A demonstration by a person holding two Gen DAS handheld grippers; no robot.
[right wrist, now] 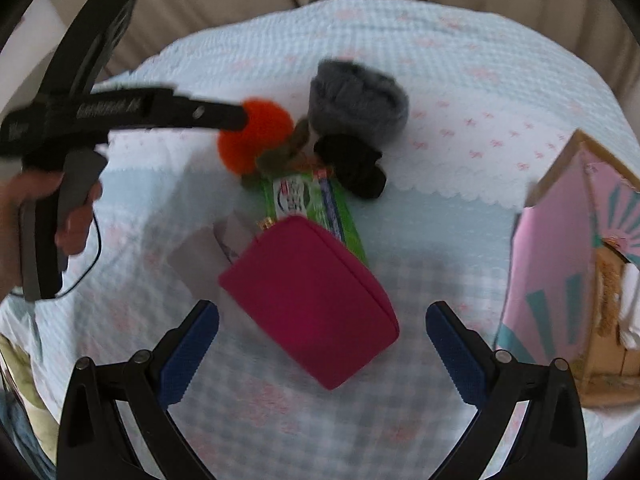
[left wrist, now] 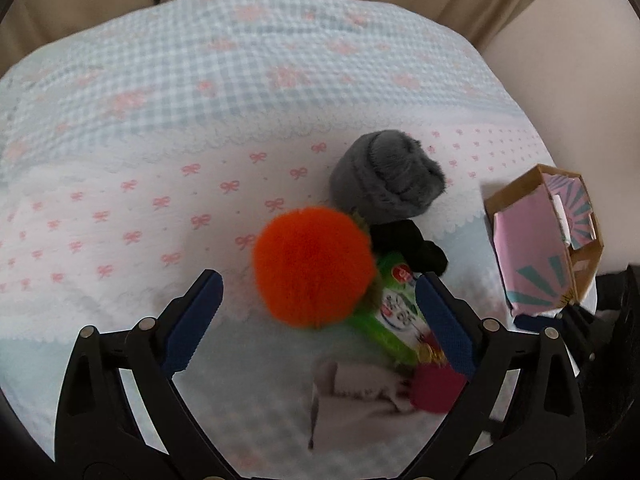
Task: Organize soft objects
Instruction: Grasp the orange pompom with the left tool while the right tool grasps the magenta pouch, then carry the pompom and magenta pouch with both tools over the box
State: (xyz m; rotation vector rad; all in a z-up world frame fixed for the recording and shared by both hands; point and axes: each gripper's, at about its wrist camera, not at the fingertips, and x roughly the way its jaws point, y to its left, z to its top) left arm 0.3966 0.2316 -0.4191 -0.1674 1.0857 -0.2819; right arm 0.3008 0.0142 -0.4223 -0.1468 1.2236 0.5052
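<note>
Bedding (left wrist: 240, 92) in blue check with pink bows covers the surface. Clustered together on it: orange pompom (left wrist: 314, 266), grey fuzzy roll (left wrist: 386, 176), black cloth (left wrist: 408, 246), green packet (right wrist: 316, 204), magenta pouch (right wrist: 310, 300). Pink box (right wrist: 556, 272) stands apart, right. Left gripper (left wrist: 320, 320) spread wide above the pompom, empty. Right gripper (right wrist: 322, 356) spread above the pouch, empty.

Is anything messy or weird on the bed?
Yes. The soft things lie jumbled in one heap: the orange pompom, grey fuzzy bundle, black cloth and pink pouch crowd together, overlapping a green packet. The pink cardboard box at the right edge looks tipped askew.
</note>
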